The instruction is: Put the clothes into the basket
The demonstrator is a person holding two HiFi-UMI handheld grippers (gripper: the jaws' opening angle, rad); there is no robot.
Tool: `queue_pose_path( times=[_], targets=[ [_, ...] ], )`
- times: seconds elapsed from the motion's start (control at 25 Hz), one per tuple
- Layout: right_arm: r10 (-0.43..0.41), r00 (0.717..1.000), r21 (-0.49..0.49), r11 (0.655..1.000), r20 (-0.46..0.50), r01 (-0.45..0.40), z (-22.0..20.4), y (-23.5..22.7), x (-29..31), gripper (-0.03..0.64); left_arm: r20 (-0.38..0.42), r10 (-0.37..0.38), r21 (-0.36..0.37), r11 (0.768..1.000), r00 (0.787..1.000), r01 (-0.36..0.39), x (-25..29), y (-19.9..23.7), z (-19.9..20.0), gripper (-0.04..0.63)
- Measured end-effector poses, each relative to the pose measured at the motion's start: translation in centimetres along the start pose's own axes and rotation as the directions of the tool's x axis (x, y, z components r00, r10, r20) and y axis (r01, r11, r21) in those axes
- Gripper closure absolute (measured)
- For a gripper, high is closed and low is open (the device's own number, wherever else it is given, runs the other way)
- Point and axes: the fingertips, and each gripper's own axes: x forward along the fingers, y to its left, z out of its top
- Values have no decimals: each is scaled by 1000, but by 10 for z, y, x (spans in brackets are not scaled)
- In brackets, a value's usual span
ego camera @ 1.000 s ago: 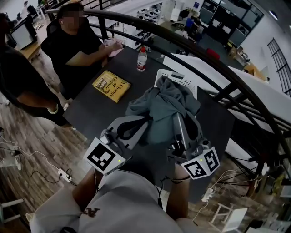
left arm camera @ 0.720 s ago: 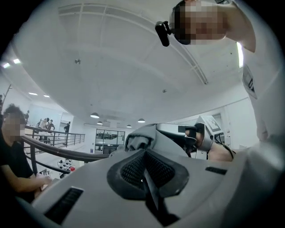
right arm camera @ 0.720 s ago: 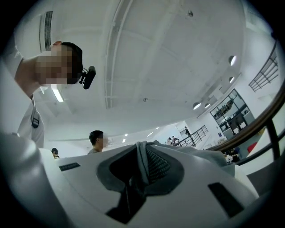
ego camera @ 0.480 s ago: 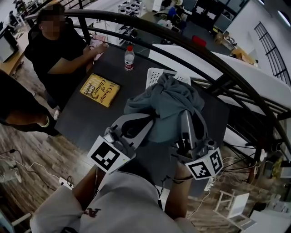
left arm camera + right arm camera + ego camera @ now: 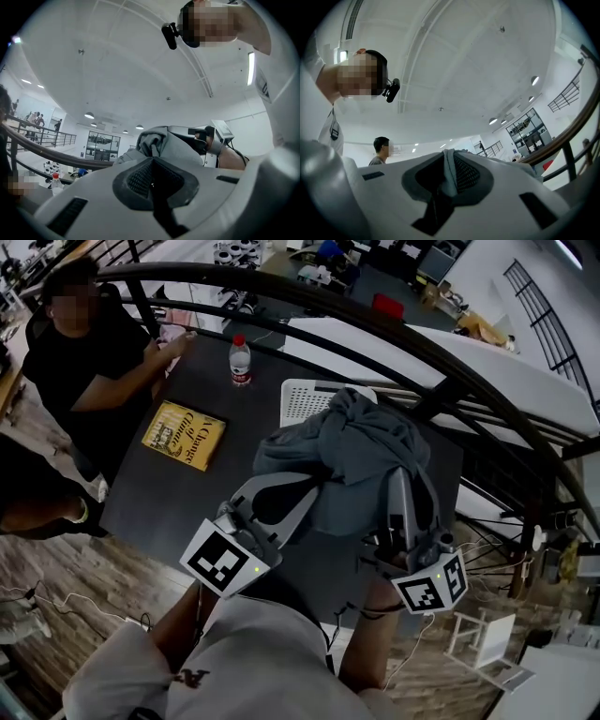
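Head view: the grey garment (image 5: 361, 456) hangs bunched above the dark table (image 5: 178, 498), partly covering the white basket (image 5: 305, 401). The left gripper (image 5: 314, 484) and the right gripper (image 5: 399, 476) each have their jaws closed on its cloth.

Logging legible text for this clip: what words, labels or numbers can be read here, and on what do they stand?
"A Change ... Climate": cover of the yellow book; the small middle word is unclear.
Label on the bottle: too small to read.
Nothing else is readable.
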Motion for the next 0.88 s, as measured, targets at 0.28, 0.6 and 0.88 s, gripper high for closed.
queue_pose_path(
  times=[0.28, 0.6, 0.88],
  targets=[
    [-34, 999, -30, 999, -25, 33, -3, -30, 4, 558, -24, -28, -34, 999, 999, 28, 28, 8, -17, 591],
    [-78, 990, -7, 997, -115, 77, -41, -67, 10, 558, -70, -18, -86, 996, 997, 12, 45, 25, -45, 591],
    [-96, 973, 15, 995, -211, 101, -73, -90, 7, 558, -107, 7, -114, 993, 994, -19, 54, 34, -63, 591]
  ],
)
